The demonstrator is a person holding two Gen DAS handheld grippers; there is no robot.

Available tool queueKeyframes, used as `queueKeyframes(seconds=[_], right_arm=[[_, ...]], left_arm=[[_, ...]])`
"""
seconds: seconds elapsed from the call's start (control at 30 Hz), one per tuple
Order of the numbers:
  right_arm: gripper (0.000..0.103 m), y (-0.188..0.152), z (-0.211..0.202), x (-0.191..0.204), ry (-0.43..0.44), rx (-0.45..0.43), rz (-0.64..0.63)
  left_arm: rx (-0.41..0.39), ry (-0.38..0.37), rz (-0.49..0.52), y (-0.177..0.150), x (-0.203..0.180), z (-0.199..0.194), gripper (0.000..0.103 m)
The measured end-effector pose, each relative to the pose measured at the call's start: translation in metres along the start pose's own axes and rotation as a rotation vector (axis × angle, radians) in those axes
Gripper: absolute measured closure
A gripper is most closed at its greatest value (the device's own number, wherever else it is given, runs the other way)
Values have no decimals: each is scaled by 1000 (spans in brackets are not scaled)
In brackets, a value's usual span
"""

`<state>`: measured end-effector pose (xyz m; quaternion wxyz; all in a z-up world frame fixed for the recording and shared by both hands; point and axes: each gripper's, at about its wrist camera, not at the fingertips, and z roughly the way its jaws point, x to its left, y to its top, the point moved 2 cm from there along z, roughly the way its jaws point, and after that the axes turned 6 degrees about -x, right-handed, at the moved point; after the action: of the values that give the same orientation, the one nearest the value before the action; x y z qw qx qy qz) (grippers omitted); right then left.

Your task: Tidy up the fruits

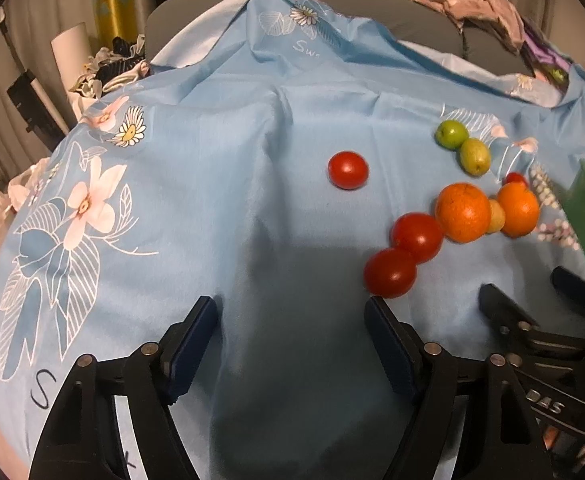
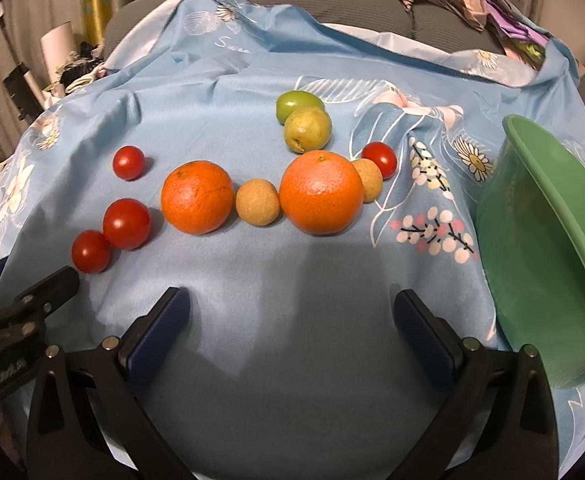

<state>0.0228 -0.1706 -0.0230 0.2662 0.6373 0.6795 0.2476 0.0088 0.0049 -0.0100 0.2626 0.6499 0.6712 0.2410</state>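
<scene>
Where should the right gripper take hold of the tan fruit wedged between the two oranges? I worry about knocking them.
Grip the tan fruit across its near and far faces, coming from above. An orange sits close on its left and another orange on its right, so only those faces look free. The right gripper is open.

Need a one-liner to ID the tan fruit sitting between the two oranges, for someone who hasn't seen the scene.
Start at the green bowl on the right edge of the blue floral cloth and go left to the two oranges, right orange and left orange. The tan fruit sits in the gap between them. It is small, round, matte and sandy-brown; a second tan one hides behind the right orange.
</scene>
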Motion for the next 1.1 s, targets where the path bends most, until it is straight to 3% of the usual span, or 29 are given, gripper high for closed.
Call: queueKeyframes(seconds=[0.2,0.3,0.4,0.57,0.73,0.87,0.93,1.03,1.1], right_arm=[[4,5,-1,0,22,65,10],[15,10,-12,3,86,44,-6],[30,19,-28,2,106,14,-2],[46,64,-56,-5,232,-38,74],[53,106,-54,-9,365,-51,162],[57,96,-40,-12,351,-29,190],[63,87,-24,-15,348,35,219],[65,84,-15,-26,284,60,230],[65,85,-13,-32,265,64,235]], left_arm=[[-32,-93,-80,9,8,-16,28],[-39,-146,-122,15,11,-20,33],[-52,-142,-115,21,9,-28,39],[-44,-213,-267,55,20,-46,43],[-77,-178,-342,77,20,-50,48],[-39,-250,-279,61,8,-26,53],[-3,-233,-275,58,5,-17,54],[-19,-282,-297,66,-5,-14,54],[-12,-322,-242,69,-21,-13,54]])
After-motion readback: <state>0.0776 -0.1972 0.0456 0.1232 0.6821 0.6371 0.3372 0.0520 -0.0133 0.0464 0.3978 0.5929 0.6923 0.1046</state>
